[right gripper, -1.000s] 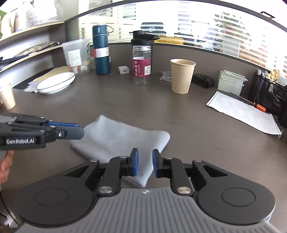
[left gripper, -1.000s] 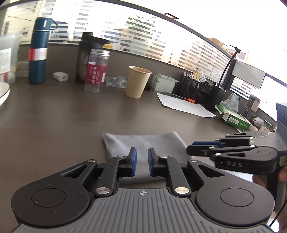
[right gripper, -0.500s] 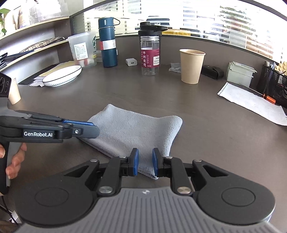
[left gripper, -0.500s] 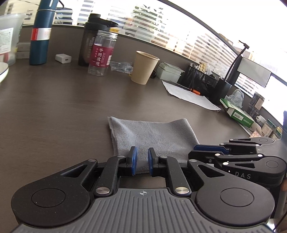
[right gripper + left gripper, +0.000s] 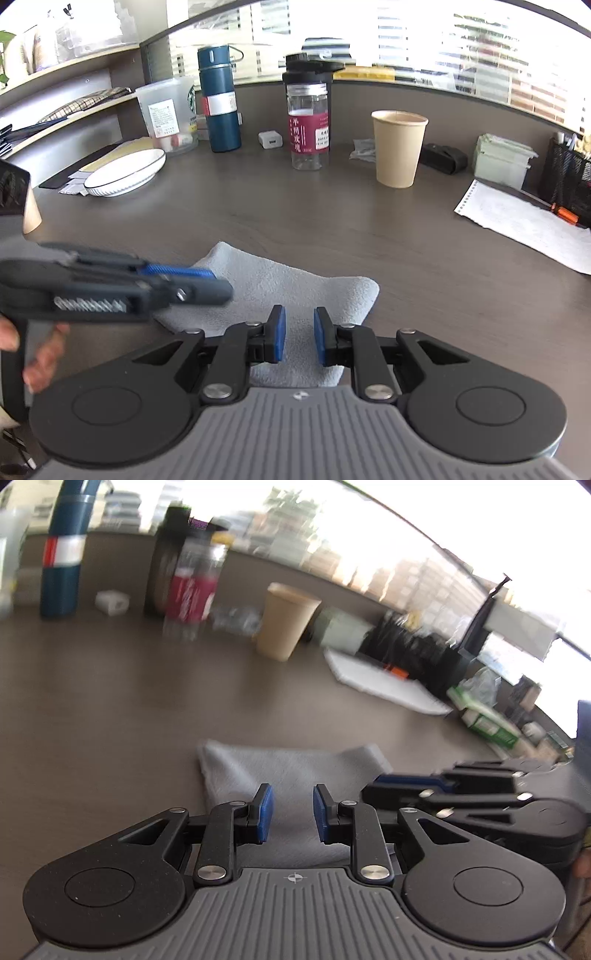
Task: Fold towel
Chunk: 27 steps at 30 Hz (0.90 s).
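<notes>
Both grippers — left (image 5: 289, 814) and right (image 5: 298, 335) — hang side by side over the folded grey towel (image 5: 295, 288) on the desk (image 5: 332, 229), jaws parted, gripping nothing.

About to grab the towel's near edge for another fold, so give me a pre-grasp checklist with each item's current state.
1. Left gripper open: ok, gap shows between its fingers.
2. Right gripper open: ok.
3. Grey towel under both grippers: ok, cloth shows between each pair of fingers.
4. Towel lying flat, already folded: ok; the layer count cannot be told.
5. Near edge located: cannot tell, both gripper bodies hide it.
6. Space beyond the towel free: ok; the paper cup and red-labelled bottle stand well back on the desk.
</notes>
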Tool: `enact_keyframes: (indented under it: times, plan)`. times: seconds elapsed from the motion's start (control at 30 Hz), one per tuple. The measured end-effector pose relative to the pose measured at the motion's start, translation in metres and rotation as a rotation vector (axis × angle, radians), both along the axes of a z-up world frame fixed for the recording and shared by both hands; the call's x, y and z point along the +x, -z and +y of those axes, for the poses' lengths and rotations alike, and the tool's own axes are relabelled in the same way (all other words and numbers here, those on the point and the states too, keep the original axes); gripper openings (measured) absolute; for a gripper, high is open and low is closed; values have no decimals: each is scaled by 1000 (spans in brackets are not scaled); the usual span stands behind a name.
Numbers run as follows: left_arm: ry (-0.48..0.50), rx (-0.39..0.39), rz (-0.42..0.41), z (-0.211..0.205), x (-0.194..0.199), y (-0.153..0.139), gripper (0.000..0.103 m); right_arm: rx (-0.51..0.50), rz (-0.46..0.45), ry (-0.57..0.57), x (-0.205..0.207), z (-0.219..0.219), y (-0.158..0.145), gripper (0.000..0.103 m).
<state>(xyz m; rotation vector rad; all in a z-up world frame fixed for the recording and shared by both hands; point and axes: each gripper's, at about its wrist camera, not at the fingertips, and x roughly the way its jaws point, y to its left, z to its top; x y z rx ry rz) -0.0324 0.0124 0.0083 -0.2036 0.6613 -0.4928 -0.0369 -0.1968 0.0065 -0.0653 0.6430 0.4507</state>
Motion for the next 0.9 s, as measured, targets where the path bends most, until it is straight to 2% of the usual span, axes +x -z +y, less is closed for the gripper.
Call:
enact_keyframes:
  times: [0.3, 0.5, 0.57, 0.63, 0.67, 0.73, 0.9]
  plan:
    - [-42, -20, 9, 18, 8, 6, 30, 21, 7, 63, 22, -18, 3, 19]
    - [-33, -36, -37, 13, 16, -11, 34, 23, -22, 75, 27, -17, -7, 20]
    - [-11, -62, -18, 8, 27, -8, 35, 16, -17, 63, 33, -12, -6, 20]
    - [-23, -41, 21, 5, 36, 0, 34, 0, -5, 60, 36, -8, -1, 20]
    - [-30, -32, 22, 6, 37, 3, 29, -7, -1, 61, 37, -7, 1, 20]
    - [-39, -42, 31, 12, 36, 5, 29, -11, -7, 62, 33, -11, 3, 20]
    - [-48, -47, -14, 17, 30, -4, 36, 6, -12, 73, 22, -19, -4, 20]
